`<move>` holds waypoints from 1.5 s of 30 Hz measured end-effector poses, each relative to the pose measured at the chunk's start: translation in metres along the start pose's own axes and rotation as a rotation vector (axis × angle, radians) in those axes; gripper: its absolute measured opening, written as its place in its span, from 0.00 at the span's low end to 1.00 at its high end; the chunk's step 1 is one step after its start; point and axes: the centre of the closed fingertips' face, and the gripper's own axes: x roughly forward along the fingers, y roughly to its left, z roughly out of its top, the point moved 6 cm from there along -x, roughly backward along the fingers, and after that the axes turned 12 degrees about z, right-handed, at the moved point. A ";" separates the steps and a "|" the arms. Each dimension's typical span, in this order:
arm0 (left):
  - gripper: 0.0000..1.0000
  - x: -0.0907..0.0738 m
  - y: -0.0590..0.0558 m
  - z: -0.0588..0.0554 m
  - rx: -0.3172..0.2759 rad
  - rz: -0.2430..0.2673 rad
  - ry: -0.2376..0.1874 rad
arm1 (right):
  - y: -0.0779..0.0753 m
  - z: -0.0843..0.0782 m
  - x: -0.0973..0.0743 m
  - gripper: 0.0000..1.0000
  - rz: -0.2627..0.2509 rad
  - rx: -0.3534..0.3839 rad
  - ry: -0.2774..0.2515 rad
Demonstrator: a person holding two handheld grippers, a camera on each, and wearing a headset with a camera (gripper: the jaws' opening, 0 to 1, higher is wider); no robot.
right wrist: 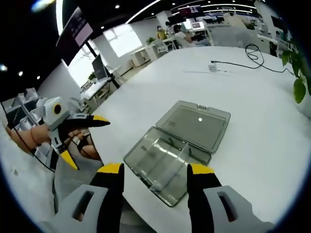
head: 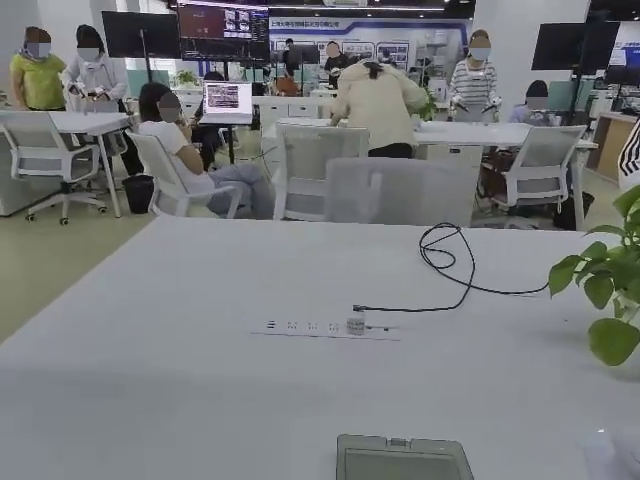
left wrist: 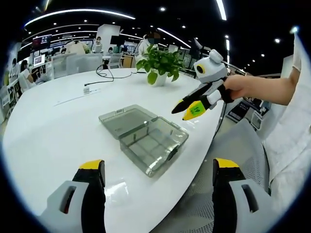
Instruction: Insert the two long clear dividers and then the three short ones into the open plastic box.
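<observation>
Box (left wrist: 154, 143) sits open on the white tabletop (head: 150, 380), close to the near edge, approx mid-way along it. Tray half is nearest the edge. Lid (left wrist: 125, 116) is folded flat behind it toward tabletop centre, joined at the hinge. Head view catches the lid at the bottom of frame. In right gripper view a thin clear line runs across the tray interior; can't tell if it's a divider or a moulded rib.

Left gripper (left wrist: 158, 165): jaws spread wide, nothing btwn them. It's held in the air off the near edge, short of the box, no contact. From the right gripper view it's out past the edge, to the box's left.

Right gripper (right wrist: 155, 170): jaws also apart but w/ a narrower gap, empty, aimed at the tray from the near edge. In left gripper view it hangs over the near edge just right of the box, tips angled down toward the tray, not touching. A hand (left wrist: 238, 87) grips it.

Other stuff: power strip (head: 325, 327) near tabletop centre, black cable (head: 450, 265) looping from it toward the far right, plant (head: 605, 285) at the right edge. People and chairs in bg beyond the far edge.
</observation>
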 end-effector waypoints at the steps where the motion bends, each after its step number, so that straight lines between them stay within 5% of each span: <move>1: 0.93 0.000 0.001 -0.001 -0.002 0.009 0.005 | 0.001 -0.002 -0.003 0.56 0.001 -0.009 0.005; 6: 0.90 0.003 0.012 -0.007 -0.030 0.050 0.042 | 0.003 -0.007 -0.015 0.62 0.028 -0.095 -0.017; 8: 0.89 0.004 0.018 -0.013 -0.067 0.078 0.095 | 0.003 -0.009 -0.021 0.64 0.032 -0.108 -0.025; 10: 0.88 0.007 0.023 -0.015 -0.062 0.093 0.091 | 0.003 -0.011 -0.025 0.67 0.042 -0.144 -0.041; 12: 0.86 0.009 0.027 -0.022 -0.080 0.118 0.150 | 0.002 -0.015 -0.030 0.68 0.046 -0.169 -0.042; 19: 0.81 0.021 0.040 -0.036 -0.089 0.169 0.250 | -0.001 -0.029 -0.039 0.77 0.062 -0.280 -0.055; 26: 0.69 0.037 0.049 -0.050 -0.073 0.220 0.364 | -0.005 -0.037 -0.041 0.78 0.062 -0.285 -0.059; 28: 0.65 0.040 0.053 -0.057 -0.092 0.249 0.429 | -0.006 -0.040 -0.041 0.77 0.063 -0.279 -0.066; 32: 0.58 0.048 0.057 -0.065 -0.012 0.277 0.492 | -0.007 -0.040 -0.042 0.77 0.060 -0.269 -0.084; 38: 0.46 0.054 0.058 -0.067 0.083 0.332 0.537 | -0.008 -0.039 -0.045 0.76 0.048 -0.255 -0.119; 45: 0.36 0.060 0.053 -0.064 0.051 0.360 0.547 | -0.008 -0.040 -0.044 0.75 0.039 -0.235 -0.150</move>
